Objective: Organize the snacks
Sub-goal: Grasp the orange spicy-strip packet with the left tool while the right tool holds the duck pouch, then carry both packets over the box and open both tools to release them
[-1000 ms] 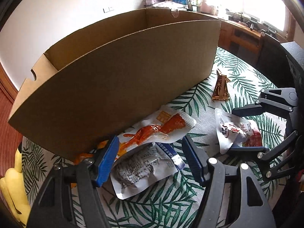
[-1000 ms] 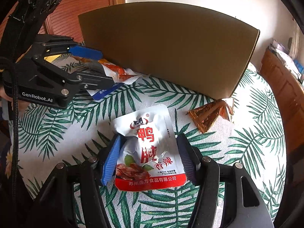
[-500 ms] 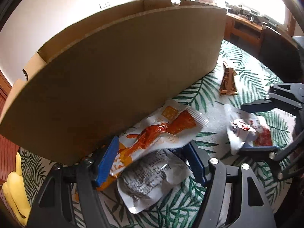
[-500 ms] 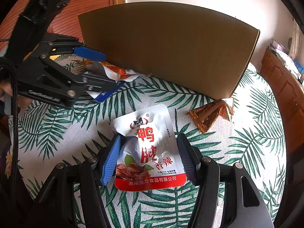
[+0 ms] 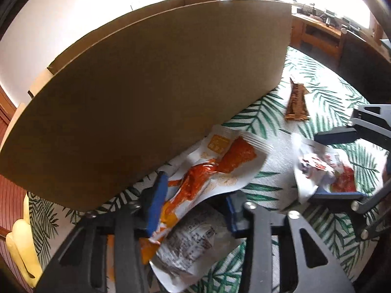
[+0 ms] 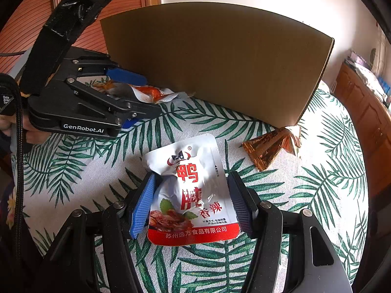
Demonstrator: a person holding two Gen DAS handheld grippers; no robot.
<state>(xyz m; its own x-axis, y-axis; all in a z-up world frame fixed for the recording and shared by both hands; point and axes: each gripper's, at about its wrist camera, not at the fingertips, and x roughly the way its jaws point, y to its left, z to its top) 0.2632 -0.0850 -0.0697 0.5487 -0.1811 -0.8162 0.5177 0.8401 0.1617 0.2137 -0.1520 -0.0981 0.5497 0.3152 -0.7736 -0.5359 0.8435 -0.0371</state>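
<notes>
Down low at the left tool (image 5: 195,200), jaws closing, blue pads either side of two overlapping packets: an orange-and-white pouch (image 5: 220,168) lifted at a slant between the pads, and under it a crinkled silver packet (image 5: 188,246) with dark print. Cannot tell from the blurred left wrist view whether the pads already press on either packet. Just behind, almost touching the pouch's far edge, the long brown wall of a cardboard box (image 5: 156,92), standing upright on the desk (image 5: 266,261) with its palm-leaf cloth. Further right on the cloth, a small brown-gold wrapper (image 5: 297,106) lying apart near the box corner.

Over at the right tool (image 6: 193,202), jaws spread about halfway, blue pad to the left and dark pad to the right of a white-and-red snack pouch (image 6: 193,190) printed with Chinese characters. Lying flat on the cloth, top edge pointing away from the tool, sides just beside the pads, with the left pad at the crumpled edge; firm pinch not evident. Beyond it to the right, the same brown-gold wrapper (image 6: 271,146), near the corner of the box (image 6: 215,61). To the upper left of that view, the left tool (image 6: 136,100) seen side-on with packets between its fingers, close against the box wall.
</notes>
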